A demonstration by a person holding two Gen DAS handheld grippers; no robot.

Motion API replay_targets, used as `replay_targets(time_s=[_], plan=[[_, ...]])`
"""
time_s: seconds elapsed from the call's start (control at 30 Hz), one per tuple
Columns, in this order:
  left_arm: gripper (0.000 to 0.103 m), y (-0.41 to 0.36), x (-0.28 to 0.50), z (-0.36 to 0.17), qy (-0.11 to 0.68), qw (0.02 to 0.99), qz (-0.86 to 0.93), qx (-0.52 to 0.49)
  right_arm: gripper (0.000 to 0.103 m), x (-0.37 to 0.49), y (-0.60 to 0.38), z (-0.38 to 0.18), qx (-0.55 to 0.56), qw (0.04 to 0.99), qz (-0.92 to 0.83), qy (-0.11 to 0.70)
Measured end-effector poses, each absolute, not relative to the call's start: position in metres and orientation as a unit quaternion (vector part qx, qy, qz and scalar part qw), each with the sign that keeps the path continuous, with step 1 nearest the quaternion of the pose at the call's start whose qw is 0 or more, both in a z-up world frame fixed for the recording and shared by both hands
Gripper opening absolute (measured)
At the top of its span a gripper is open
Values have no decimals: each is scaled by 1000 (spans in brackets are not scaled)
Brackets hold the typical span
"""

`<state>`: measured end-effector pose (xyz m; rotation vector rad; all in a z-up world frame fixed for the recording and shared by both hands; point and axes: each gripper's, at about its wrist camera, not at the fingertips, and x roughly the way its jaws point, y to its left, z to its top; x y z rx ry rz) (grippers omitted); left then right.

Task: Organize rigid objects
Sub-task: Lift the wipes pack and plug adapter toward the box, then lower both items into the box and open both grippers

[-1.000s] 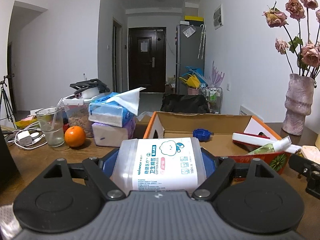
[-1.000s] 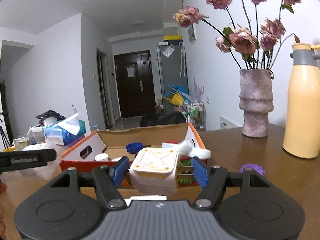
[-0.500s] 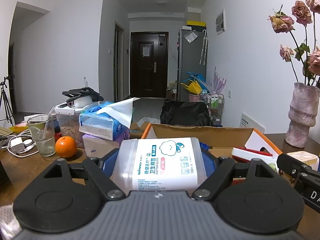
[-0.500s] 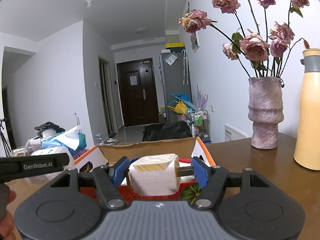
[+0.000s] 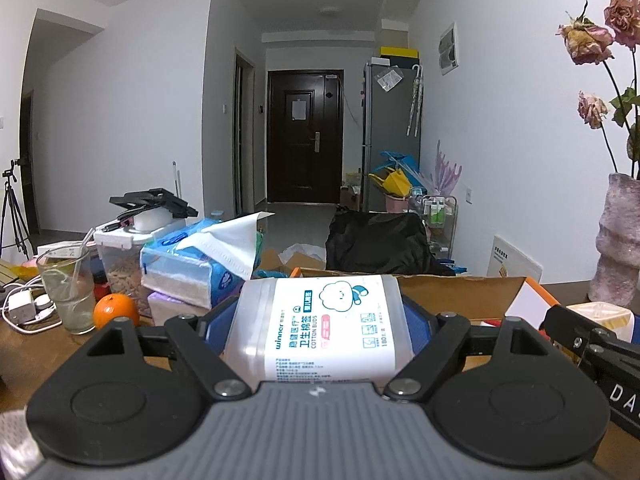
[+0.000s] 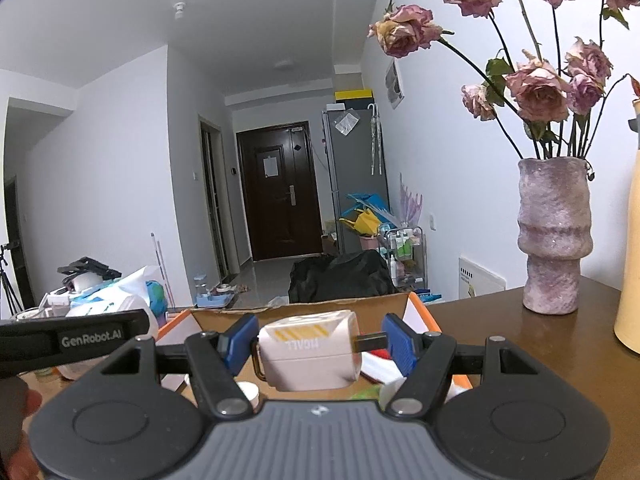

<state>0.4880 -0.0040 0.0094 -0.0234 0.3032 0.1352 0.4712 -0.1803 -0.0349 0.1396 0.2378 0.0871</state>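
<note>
Left wrist view: the left gripper [image 5: 320, 320] fills the lower half of the frame, and its blue pads [image 5: 218, 326] are clamped on a clear cotton-bud box [image 5: 320, 328] with a white label, held at lower centre. Just behind it stands the cardboard box [image 5: 460, 292], with its brown far wall and an orange-edged white flap at centre right. Left of centre a tissue pack [image 5: 192, 268] lies on another pack, one sheet sticking up. Further left sit an orange [image 5: 116, 310], a glass [image 5: 66, 290] with a straw, and a white charger [image 5: 20, 306] with coiled cable, all on the wooden table [image 5: 24, 348]. At the right edge stands a vase [image 5: 618, 244] with dried roses. Low at the right, the black body of the right gripper [image 5: 588, 340] reaches in, with a pale cube [image 5: 604, 314] showing behind it.

Right wrist view: the right gripper [image 6: 316, 344] occupies the lower frame. Its blue pads [image 6: 400, 340] grip a white cube [image 6: 310, 356] with yellow stripes on top; a dark metal stub sticks out of its right side against the right pad. The cube hangs in front of the cardboard box [image 6: 320, 308], over its near edge. Small items lie in the box below, too hidden to name. At the left edge a black bar of the left gripper [image 6: 72, 338] crosses in, and part of a hand [image 6: 18, 432] shows in the lower left corner. The vase [image 6: 554, 236] stands at the right on the table [image 6: 520, 328], and a yellow bottle [image 6: 630, 264] is cut by the right edge.
</note>
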Motion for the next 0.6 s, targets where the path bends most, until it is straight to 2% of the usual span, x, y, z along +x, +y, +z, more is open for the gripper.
replay_targets(time_s=[0.6], plan=[[83, -12, 538, 7, 138, 989, 61, 14, 67, 523, -177, -37, 64, 990, 44, 120]])
